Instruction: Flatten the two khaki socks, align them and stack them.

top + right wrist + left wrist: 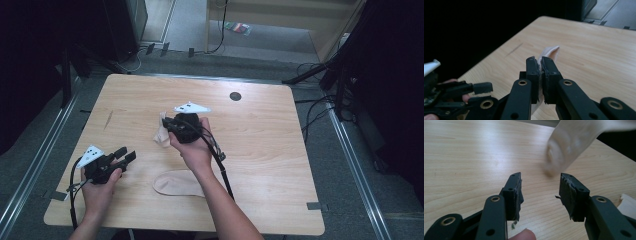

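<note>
High view shows the light wooden worktop point(260, 150) with rounded corners, and two forearms of a person come in over its near edge. On the worktop, close to the near edge and about in the middle of it, one flat beige sock point(177, 183) lies spread out. A second beige sock point(162, 131) hangs above the middle of the worktop, pinched by the right tongs point(167, 123). In the right gripper view the two black jaws are pressed together on the pale cloth point(549, 53), and its hemmed edge stands up just beyond the tips. The left tongs point(126, 156) are near the left near corner of the worktop, low over the wood and pointing toward the middle. In the left gripper view their jaws are spread, with bare wood between them, and the hanging sock point(569, 147) is seen blurred beyond the tips, not touching them. A small dark round mark point(235, 96) sits near the far edge.
</note>
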Tool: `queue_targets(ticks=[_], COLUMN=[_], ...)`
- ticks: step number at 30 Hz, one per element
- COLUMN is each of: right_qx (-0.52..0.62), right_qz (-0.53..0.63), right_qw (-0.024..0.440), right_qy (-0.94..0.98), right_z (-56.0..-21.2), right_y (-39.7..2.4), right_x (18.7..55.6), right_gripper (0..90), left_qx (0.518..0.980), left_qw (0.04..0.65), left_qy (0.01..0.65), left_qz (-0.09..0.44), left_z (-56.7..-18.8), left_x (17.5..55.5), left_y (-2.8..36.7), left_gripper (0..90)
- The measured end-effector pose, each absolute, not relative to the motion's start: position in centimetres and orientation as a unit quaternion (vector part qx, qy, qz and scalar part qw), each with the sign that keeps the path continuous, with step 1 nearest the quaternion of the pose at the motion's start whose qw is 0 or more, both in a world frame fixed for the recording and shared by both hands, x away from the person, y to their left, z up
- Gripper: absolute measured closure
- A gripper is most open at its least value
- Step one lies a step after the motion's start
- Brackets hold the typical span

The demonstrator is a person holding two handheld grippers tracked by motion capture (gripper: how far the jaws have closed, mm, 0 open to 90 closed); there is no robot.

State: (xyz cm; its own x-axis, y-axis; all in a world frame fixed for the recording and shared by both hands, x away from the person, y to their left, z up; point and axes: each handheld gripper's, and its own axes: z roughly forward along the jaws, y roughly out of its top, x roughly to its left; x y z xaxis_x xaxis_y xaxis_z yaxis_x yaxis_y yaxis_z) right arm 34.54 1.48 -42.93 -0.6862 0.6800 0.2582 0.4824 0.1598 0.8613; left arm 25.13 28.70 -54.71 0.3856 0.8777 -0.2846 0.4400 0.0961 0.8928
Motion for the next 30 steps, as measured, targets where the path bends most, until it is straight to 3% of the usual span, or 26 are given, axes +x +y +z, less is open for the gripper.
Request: queue_targets(ticks=[3,6,7,8,9,10,11,12,13,16,22,30], right_qx=[0.399,0.434,0.463,0.463,0.481,0.485,0.494,0.494,0.52,0.524,0.505,0.498], right_qz=[0.52,0.482,0.44,0.44,0.392,0.38,0.369,0.369,0.379,0.397,0.407,0.411], right_qw=[0.102,0.102,0.088,0.088,0.107,0.132,0.185,0.185,0.242,0.232,0.165,0.143], right_qy=[0.748,0.754,0.764,0.764,0.777,0.777,0.765,0.765,0.726,0.717,0.743,0.75], right_z=[-43.0,-46.0,-48.8,-48.8,-51.5,-52.1,-52.4,-52.4,-52.2,-52.0,-52.7,-53.6], right_y=[-0.7,-3.6,-5.6,-5.6,-7.4,-7.9,-8.7,-8.7,-10.3,-11.3,-11.0,-10.3], right_x=[34.2,35.1,36.2,36.2,37.1,37.1,37.0,37.0,36.4,35.9,35.5,35.2], right_gripper=[85.0,84.6,82.7,82.7,72.6,66.2,61.0,61.0,60.8,60.5,61.8,64.3], left_qx=[0.642,0.645,0.65,0.65,0.651,0.652,0.652,0.654,0.656,0.658,0.678,0.728], left_qw=[0.531,0.526,0.522,0.522,0.518,0.515,0.515,0.511,0.508,0.511,0.5,0.442], left_qy=[0.514,0.515,0.512,0.512,0.515,0.516,0.516,0.517,0.516,0.515,0.512,0.489], left_qz=[0.205,0.205,0.206,0.206,0.205,0.207,0.207,0.21,0.213,0.202,0.167,0.187], left_z=[-54.7,-54.8,-54.8,-54.8,-54.9,-54.9,-54.9,-54.9,-54.8,-54.6,-53.7,-53.8], left_x=[25.1,25.2,25.3,25.3,25.4,25.5,25.5,25.5,25.6,26.0,28.7,31.0], left_y=[28.6,28.4,28.4,28.4,28.2,28.2,28.2,28.1,28.0,27.9,25.8,22.3], left_gripper=[54.4,54.8,54.8,54.8,54.8,54.8,54.8,54.8,55.3,56.3,57.7,58.0])
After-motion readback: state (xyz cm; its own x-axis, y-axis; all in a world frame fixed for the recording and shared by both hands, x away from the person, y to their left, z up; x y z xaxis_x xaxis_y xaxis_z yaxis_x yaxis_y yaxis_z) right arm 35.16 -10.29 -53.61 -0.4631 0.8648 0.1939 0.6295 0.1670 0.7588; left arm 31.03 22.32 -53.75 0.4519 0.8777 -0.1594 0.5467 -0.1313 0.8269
